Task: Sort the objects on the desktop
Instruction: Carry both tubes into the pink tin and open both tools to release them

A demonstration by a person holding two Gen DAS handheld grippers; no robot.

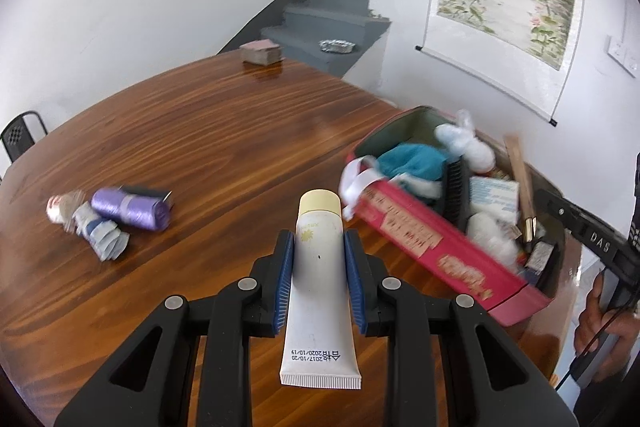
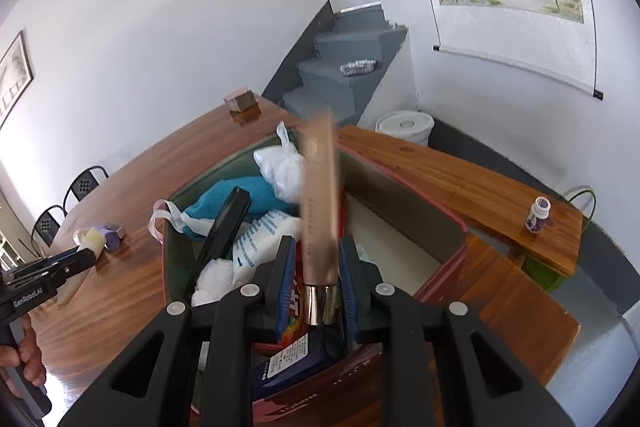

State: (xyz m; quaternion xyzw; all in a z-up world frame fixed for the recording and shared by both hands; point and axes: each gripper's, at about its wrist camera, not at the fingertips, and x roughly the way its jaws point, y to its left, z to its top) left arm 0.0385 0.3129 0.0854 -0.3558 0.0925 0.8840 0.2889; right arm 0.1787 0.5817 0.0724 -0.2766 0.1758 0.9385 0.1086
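Observation:
My left gripper (image 1: 319,237) is shut on a white tube (image 1: 318,287) with a cream cap, held above the brown wooden table (image 1: 200,147), left of the red box (image 1: 440,247). In the right wrist view that gripper (image 2: 86,255) shows at the left with the tube. My right gripper (image 2: 317,243) hangs over the open box (image 2: 404,211), shut on the shiny cap end of a pinkish-tan tube (image 2: 320,187) that stands up and looks blurred. The box holds a teal cloth (image 2: 240,195), white bags, a black flat item (image 2: 224,227) and packets.
A purple roll (image 1: 130,209) and a small wrapped bundle (image 1: 92,227) lie on the table at the left. A small brown box (image 1: 262,51) sits at the far edge. A wooden bench with a little bottle (image 2: 538,217) stands right of the table, near a white bucket (image 2: 404,127).

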